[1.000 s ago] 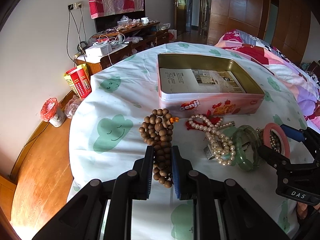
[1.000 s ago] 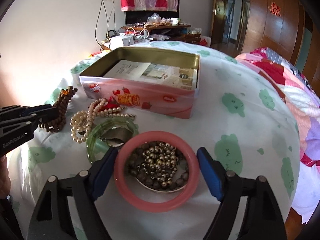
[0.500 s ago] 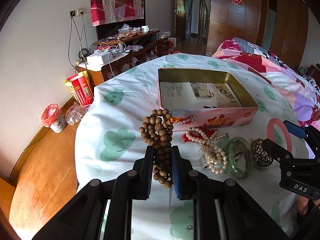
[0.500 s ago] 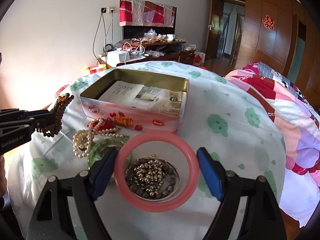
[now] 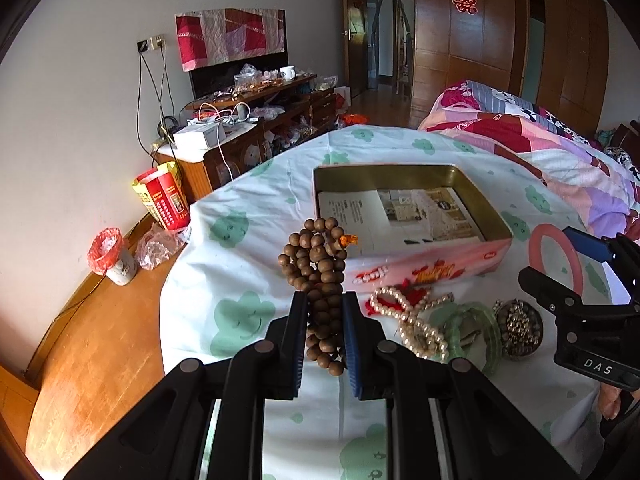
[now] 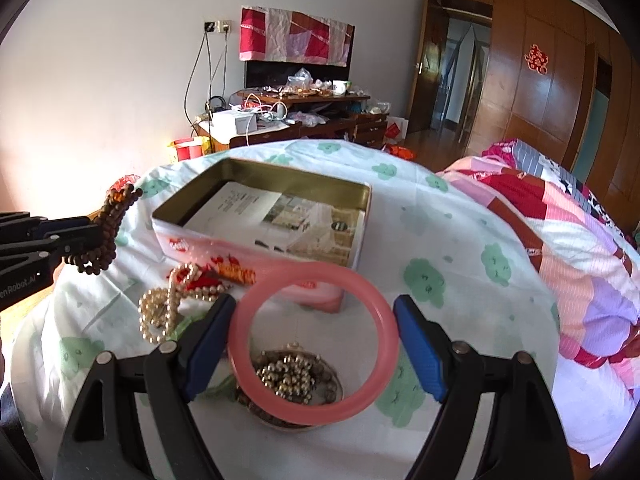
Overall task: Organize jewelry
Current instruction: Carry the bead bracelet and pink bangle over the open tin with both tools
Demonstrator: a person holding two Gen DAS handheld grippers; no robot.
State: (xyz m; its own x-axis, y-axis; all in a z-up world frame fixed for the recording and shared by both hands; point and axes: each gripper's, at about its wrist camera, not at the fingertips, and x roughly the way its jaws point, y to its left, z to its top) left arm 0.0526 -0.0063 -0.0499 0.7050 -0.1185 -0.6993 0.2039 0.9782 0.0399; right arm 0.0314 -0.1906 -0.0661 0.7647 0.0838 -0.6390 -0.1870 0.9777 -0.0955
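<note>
My left gripper (image 5: 324, 312) is shut on a brown wooden bead string (image 5: 318, 264) and holds it in the air in front of the open pink tin (image 5: 424, 264). The bead string also shows in the right wrist view (image 6: 106, 236). My right gripper (image 6: 314, 328) is shut on a pink bangle (image 6: 312, 412), held above the table; the bangle shows in the left wrist view (image 5: 536, 256) too. On the cloth lie a pearl necklace (image 5: 416, 328), a green bangle (image 5: 488, 332) and a small dish of metal beads (image 6: 296, 376). The tin (image 6: 192, 240) holds printed paper.
The round table carries a white cloth with green clouds (image 5: 240, 272). A bed with a patchwork quilt (image 6: 580, 240) stands at the right. A cluttered wooden cabinet (image 5: 248, 128), a red bag (image 5: 164, 200) and a small bin (image 5: 112, 256) stand by the far wall.
Both grippers have risen from the table with their loads. The bead string and the pink bangle now hang higher, and the tin and loose jewelry look farther below.
</note>
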